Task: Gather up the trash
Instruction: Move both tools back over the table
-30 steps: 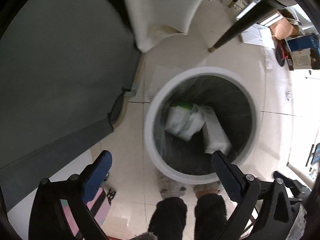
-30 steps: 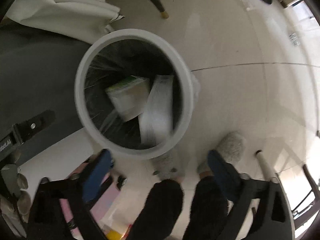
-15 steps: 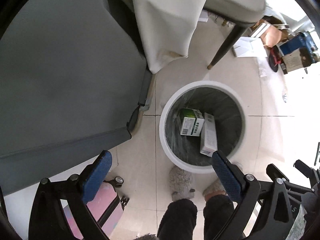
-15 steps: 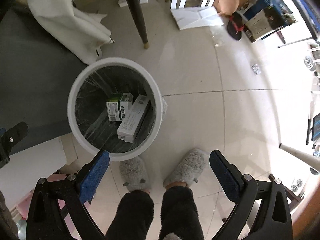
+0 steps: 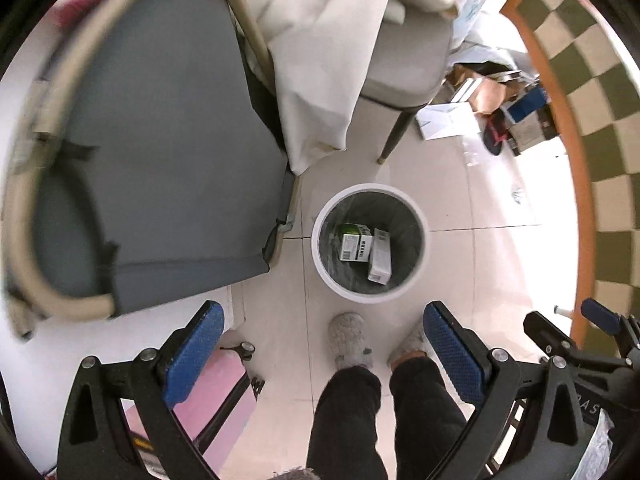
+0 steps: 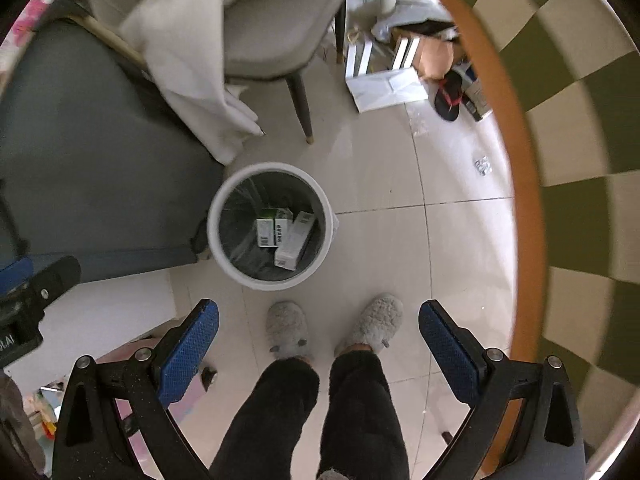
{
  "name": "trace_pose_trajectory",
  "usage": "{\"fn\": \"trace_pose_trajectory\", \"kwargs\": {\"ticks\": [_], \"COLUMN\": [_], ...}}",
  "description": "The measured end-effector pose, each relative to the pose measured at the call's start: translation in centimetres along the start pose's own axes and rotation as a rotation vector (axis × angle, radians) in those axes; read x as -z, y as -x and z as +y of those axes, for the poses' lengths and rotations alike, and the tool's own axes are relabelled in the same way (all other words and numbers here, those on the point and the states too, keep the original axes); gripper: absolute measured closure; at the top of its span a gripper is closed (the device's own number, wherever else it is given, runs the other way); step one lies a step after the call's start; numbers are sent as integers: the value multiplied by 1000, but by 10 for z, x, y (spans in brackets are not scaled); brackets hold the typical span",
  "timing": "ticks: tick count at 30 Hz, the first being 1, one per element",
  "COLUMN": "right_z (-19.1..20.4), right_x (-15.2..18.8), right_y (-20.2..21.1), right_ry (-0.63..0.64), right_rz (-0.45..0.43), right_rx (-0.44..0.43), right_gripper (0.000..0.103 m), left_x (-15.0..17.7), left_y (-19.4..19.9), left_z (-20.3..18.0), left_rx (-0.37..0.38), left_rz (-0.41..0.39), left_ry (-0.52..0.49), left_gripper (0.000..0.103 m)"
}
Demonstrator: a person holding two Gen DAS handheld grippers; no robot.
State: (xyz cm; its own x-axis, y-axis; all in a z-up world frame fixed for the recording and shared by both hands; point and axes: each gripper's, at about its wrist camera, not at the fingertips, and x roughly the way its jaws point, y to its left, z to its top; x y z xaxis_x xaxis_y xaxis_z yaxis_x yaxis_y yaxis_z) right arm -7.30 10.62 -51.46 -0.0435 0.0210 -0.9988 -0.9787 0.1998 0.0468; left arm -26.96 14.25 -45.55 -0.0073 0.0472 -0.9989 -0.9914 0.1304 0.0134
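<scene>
Above the bin (image 5: 367,295), both tongs, left (image 5: 320,344) and right (image 6: 318,340), had pulled up, spread and empty; two boxes (image 5: 364,246) sat inside — drop done.

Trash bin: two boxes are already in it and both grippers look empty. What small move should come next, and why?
Probably turn the right gripper toward the small crumpled wrapper lying on the floor tiles beside the round table's edge. The bin already holds the green-topped box and the long white box, both grippers hang open with nothing between their pads, left gripper included, and that wrapper looks like the nearest loose scrap.
</scene>
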Motion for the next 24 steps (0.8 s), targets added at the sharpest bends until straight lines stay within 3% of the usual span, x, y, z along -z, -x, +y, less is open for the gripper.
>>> {"fn": "trace_pose_trajectory", "kwargs": {"ticks": [8,14,20,24], "right_z": [5,-1,-63,-145], "right_x": [26,44,47,61], "right_y": [111,173,223,247], "right_ry": [-9,-62,-204,-313], "right_rz": [-44,-79,-138,-154], "right_rx": [-46,-118,-143,-76], "right_gripper": [2,2,2,2], "left_x": [29,38,19,8], "left_y": [99,153,202,217], "left_z": [-2,-13,-75,-150], "left_rx": [29,-15,-25,-12], "left_rz": [-35,-82,-168,-201], "left_ry": [-27,-50,-142,-248], "left_gripper": [1,1,1,1]}}
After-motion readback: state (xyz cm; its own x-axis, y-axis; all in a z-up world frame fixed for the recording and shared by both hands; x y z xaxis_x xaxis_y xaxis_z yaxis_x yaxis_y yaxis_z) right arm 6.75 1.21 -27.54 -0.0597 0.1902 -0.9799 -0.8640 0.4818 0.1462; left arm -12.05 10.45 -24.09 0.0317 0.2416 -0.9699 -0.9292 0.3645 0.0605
